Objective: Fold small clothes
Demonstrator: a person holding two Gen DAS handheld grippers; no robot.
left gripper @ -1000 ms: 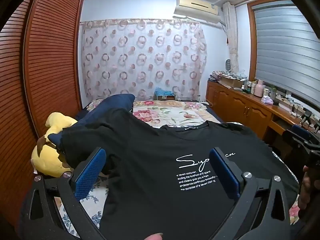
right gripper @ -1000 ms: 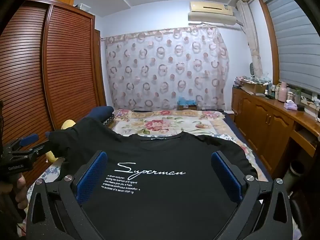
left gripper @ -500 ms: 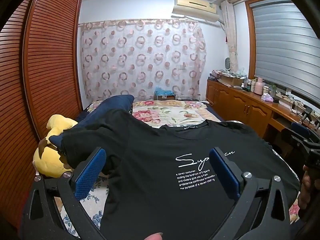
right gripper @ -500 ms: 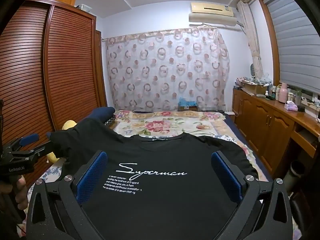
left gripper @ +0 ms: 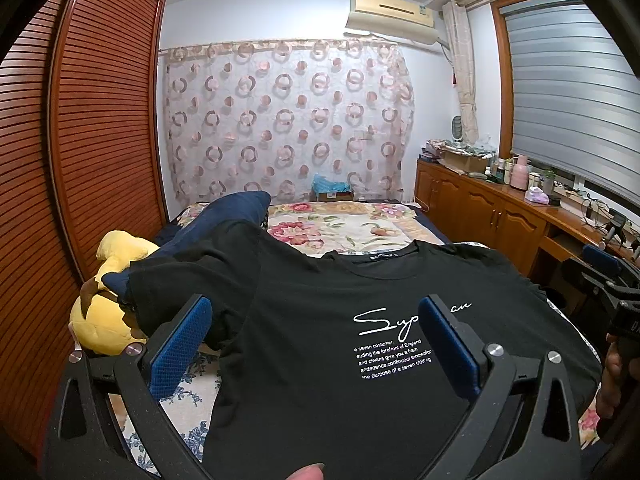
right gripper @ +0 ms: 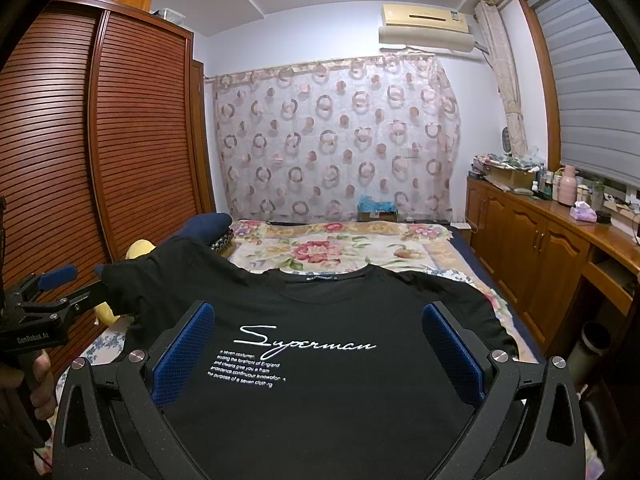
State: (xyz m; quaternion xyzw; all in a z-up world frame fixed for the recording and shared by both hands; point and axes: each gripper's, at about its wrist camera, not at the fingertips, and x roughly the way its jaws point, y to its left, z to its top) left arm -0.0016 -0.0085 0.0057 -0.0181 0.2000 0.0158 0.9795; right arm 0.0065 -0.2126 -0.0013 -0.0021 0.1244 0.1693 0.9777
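Right wrist view: black T-shirt point(right gripper: 320, 360) on floral bed point(right gripper: 340, 248), both grippers point(right gripper: 316, 348) agape.

We see a black short-sleeved T-shirt point(right gripper: 328, 364) spread front-up across the near end of the floral bedspread point(right gripper: 344, 246), collar toward the bedspread's far end. White script reading "Superman" crosses its chest above small white lines of text. One sleeve drapes over a dark blue pillow point(left gripper: 224, 216).
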